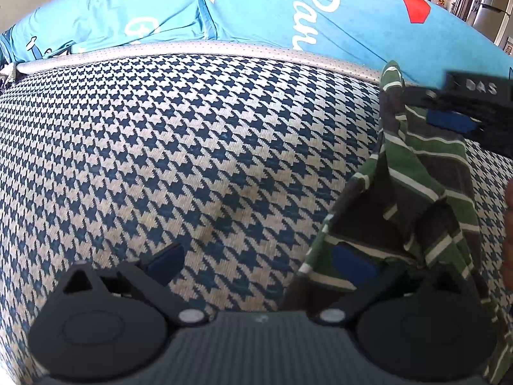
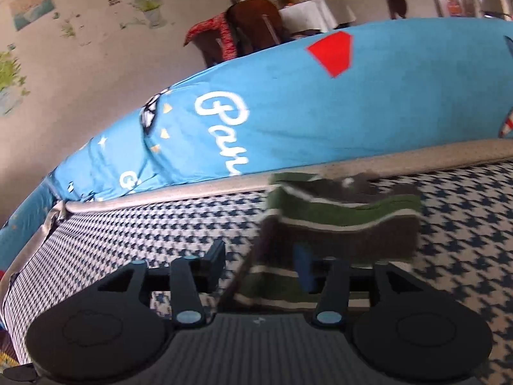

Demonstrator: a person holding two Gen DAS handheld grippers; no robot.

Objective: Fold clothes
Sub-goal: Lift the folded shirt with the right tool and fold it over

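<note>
A green, brown and white striped garment (image 1: 413, 173) hangs bunched at the right of the left wrist view, above the houndstooth surface (image 1: 192, 147). My left gripper (image 1: 259, 261) is wide open, and the cloth drapes around its right finger (image 1: 352, 264). My right gripper (image 1: 449, 109) reaches in from the right edge at the garment's raised top. In the right wrist view the garment (image 2: 340, 218) lies over the right finger (image 2: 303, 269) of my right gripper (image 2: 261, 261). Its jaws stand apart, with patterned surface showing beside the left finger (image 2: 218, 253).
A grey piped edge (image 1: 198, 48) borders the houndstooth surface. Behind it lies blue bedding (image 2: 288, 112) with white script and a red patch. A wall with stickers (image 2: 96, 32) and dark furniture (image 2: 253, 22) stand further back. Part of a hand (image 1: 508, 234) shows at the right edge.
</note>
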